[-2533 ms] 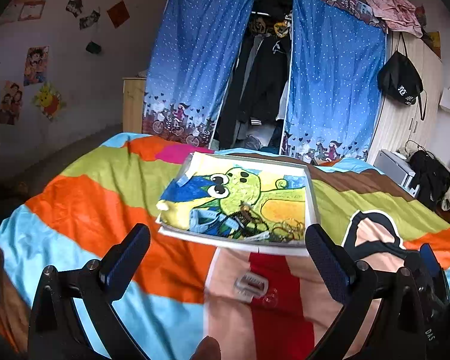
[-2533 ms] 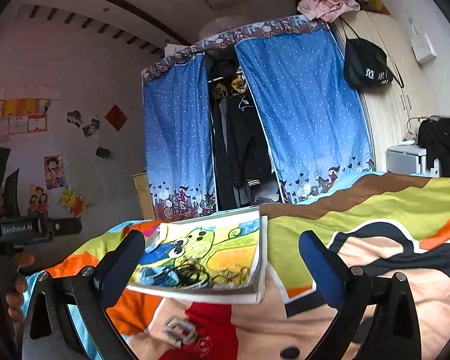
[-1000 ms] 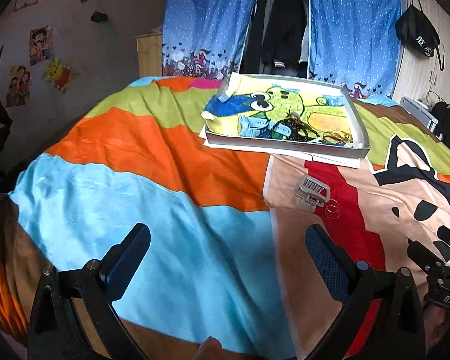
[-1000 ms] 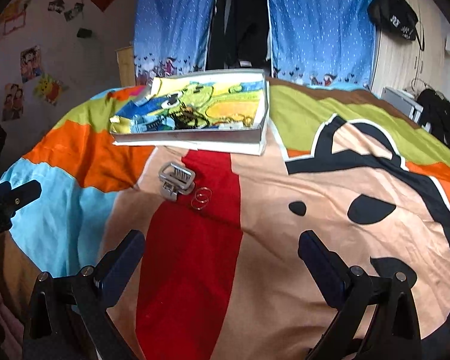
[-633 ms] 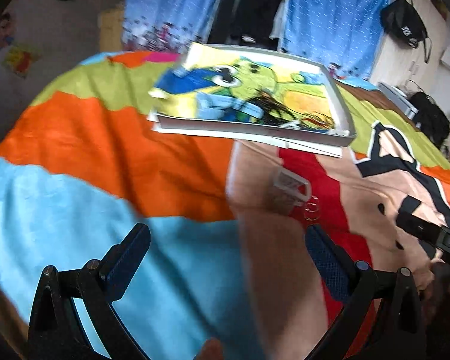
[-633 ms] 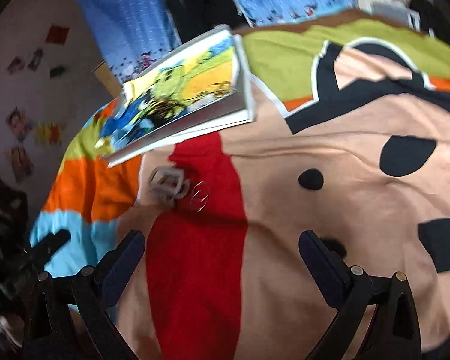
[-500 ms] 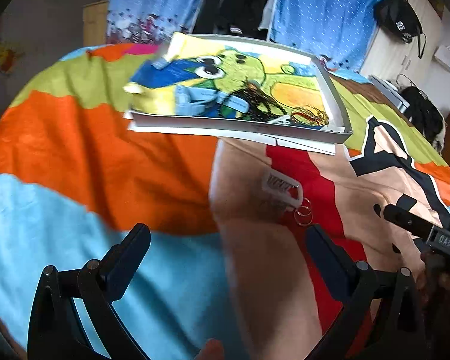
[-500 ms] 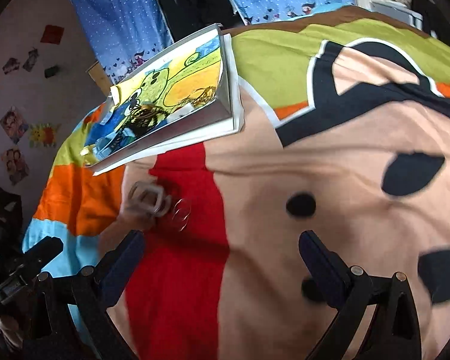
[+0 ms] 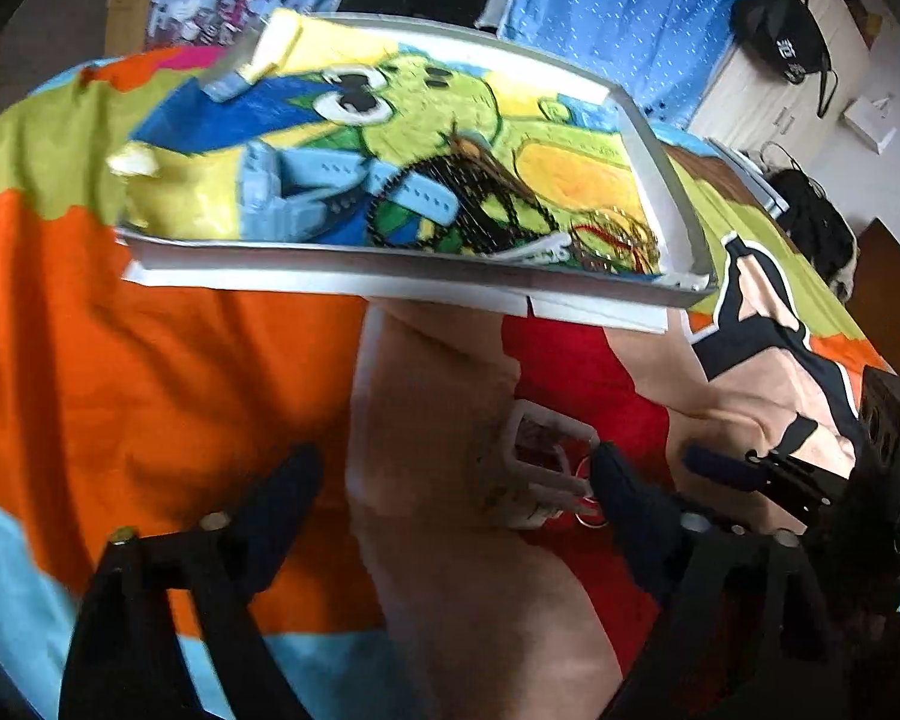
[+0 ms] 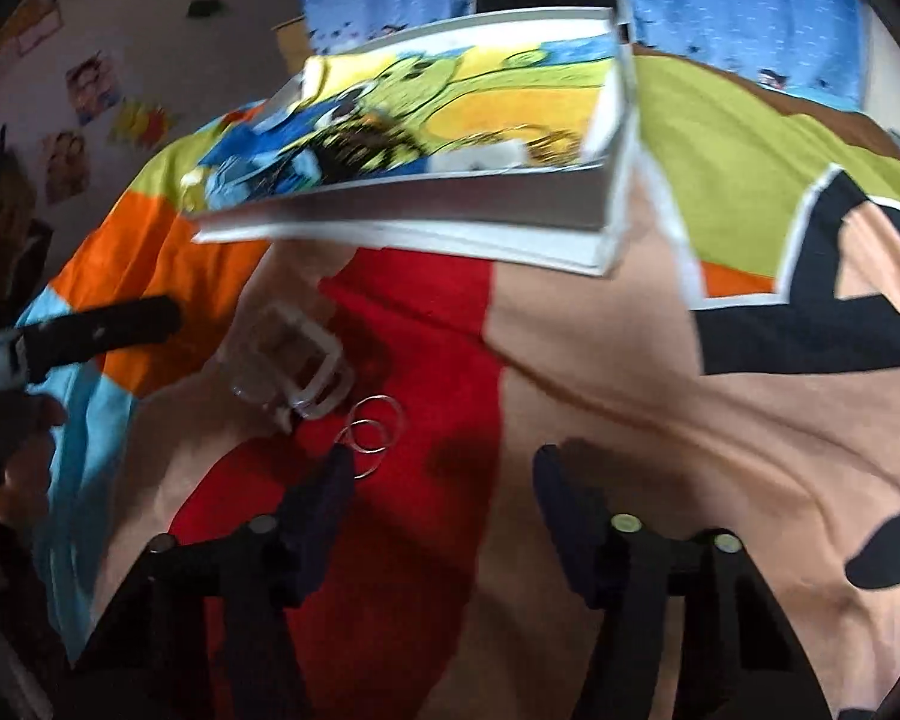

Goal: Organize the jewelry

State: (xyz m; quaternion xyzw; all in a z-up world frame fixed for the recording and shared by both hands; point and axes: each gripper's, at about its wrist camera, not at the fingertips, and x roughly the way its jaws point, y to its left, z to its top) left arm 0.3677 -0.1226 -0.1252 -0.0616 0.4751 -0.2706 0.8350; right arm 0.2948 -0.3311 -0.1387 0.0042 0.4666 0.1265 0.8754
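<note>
A shallow white tray (image 9: 426, 267) with a cartoon dinosaur picture lies on the bed; it also shows in the right wrist view (image 10: 450, 204). In it lie a light-blue watch (image 9: 306, 189), black beaded strands (image 9: 486, 204) and gold-and-red jewelry (image 9: 615, 240). In front of it on the blanket lie a clear hair clip (image 9: 546, 468) (image 10: 297, 360) and thin silver rings (image 10: 375, 426). My left gripper (image 9: 450, 498) is open, low over the blanket, its right finger beside the clip. My right gripper (image 10: 444, 492) is open, its left finger just below the rings.
The bed carries a bright blanket (image 9: 150, 360) with orange, red, blue and tan patches. Blue curtains (image 9: 618, 6) and a wardrobe stand behind the bed. A black bag (image 9: 780, 42) hangs at the right. Posters (image 10: 90, 90) hang on the left wall.
Both grippers have dropped and moved forward toward the clip and rings, which now look much larger. The jaws of both stand narrower than before, still open.
</note>
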